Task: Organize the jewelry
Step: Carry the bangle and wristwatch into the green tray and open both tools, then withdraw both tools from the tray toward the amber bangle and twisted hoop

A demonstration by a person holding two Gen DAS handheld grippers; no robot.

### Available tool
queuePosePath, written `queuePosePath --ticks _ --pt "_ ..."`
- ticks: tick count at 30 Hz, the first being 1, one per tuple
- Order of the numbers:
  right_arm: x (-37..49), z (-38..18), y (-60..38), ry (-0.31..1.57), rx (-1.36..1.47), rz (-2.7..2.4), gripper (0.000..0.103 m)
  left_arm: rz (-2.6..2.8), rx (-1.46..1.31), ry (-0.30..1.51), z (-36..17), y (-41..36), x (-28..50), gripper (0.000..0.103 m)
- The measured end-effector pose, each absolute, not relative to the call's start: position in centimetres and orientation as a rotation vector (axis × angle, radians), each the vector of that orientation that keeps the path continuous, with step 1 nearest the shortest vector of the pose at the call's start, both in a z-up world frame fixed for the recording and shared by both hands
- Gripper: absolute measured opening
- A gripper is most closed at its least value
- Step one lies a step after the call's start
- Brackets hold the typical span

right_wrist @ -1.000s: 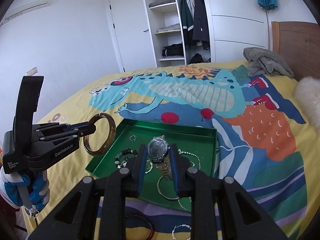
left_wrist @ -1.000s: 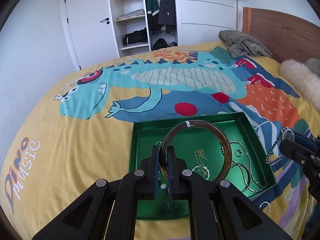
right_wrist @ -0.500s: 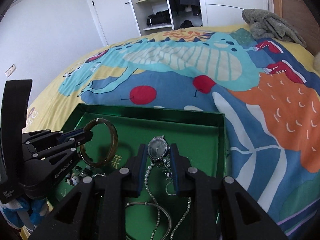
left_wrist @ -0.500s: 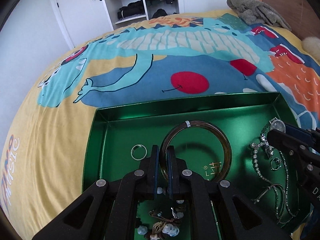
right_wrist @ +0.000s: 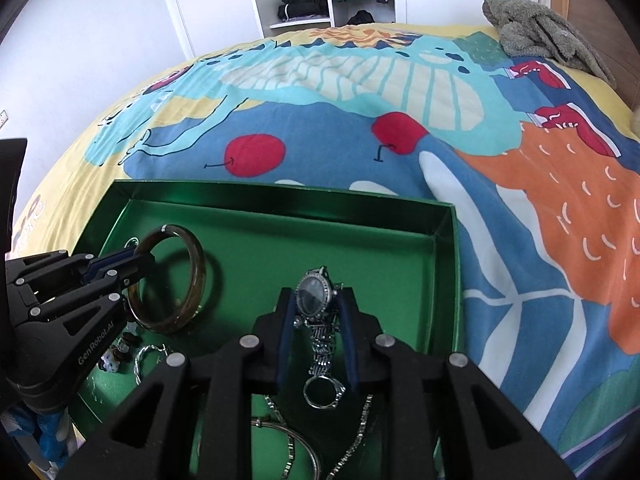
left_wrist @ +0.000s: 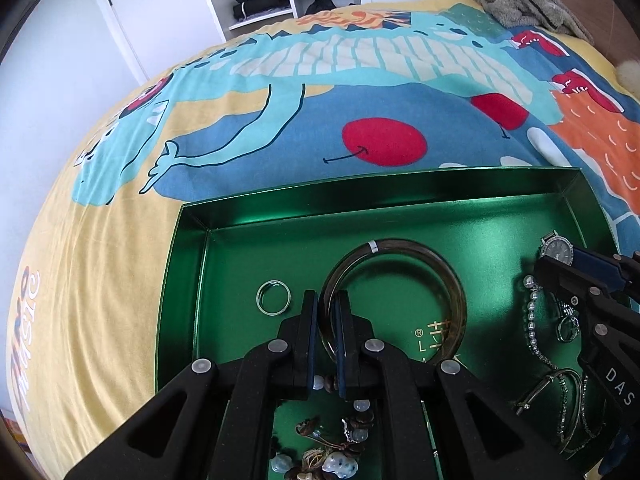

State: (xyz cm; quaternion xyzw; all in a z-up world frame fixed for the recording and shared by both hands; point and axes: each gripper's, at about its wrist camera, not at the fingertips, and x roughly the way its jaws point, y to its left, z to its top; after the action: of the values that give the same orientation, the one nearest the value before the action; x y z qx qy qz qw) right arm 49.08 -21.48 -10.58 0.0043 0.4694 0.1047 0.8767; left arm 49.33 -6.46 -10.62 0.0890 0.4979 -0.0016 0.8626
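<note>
**Both pieces held low over the green tray, release pending**

Basically a two-handed drop-off. Brown bangle (left_wrist: pixel 394 292) was pinched at its near rim by the left gripper (left_wrist: pixel 328 316), jaws pressed onto the band, ring standing out flat ahead of them over the tray floor; whether it touched the floor I could not tell, though its shadow sat close beside it. Held by the rim so the hoop could go down flat in the bare middle of the green tray (left_wrist: pixel 188 280), next to the small ring (left_wrist: pixel 273 297) and clear of it.

Silver watch (right_wrist: pixel 314 298) was gripped at the case by the right gripper (right_wrist: pixel 314 310), jaws closed on both sides of the dial, strap (right_wrist: pixel 322 354) dangling beneath. Case grip probably kept the loose strap from snagging the chains (right_wrist: pixel 352 440) below. It hung over the tray's right half, where the metal pieces were grouped.

Beaded bracelet (left_wrist: pixel 336 444) lay in the near left corner. Tray sat on the dinosaur-print bed (left_wrist: pixel 100 280). Judged: sorting by type, placement nearly done, opening next.
</note>
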Motion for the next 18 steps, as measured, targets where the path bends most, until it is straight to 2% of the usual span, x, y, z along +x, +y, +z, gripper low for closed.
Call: queuePosePath --ticks 3,5,9,13,18 --pt "49.0 -10.2 -21.9 0.988 0.008 0.206 0.025 -0.010 0.164 1.055 -10.5 -6.2 49.6 0.010" --pt "48.5 -9.6 -22.5 0.978 0.027 0.198 0.034 -0.023 0.150 1.057 -10.2 -5.9 49.4 0.012" --pt "46.4 -6.9 -23.8 0.932 0.047 0.181 0.035 -0.023 0.140 1.016 -7.7 -5.3 47.8 0.021" --pt "42.6 -2.5 -25.0 0.852 0.058 0.184 0.035 -0.018 0.147 0.938 -2.7 -4.4 44.8 0.026" --pt "35.7 4.4 -25.5 0.726 0.043 0.185 0.035 0.012 0.171 0.787 5.1 -3.3 38.4 0.045"
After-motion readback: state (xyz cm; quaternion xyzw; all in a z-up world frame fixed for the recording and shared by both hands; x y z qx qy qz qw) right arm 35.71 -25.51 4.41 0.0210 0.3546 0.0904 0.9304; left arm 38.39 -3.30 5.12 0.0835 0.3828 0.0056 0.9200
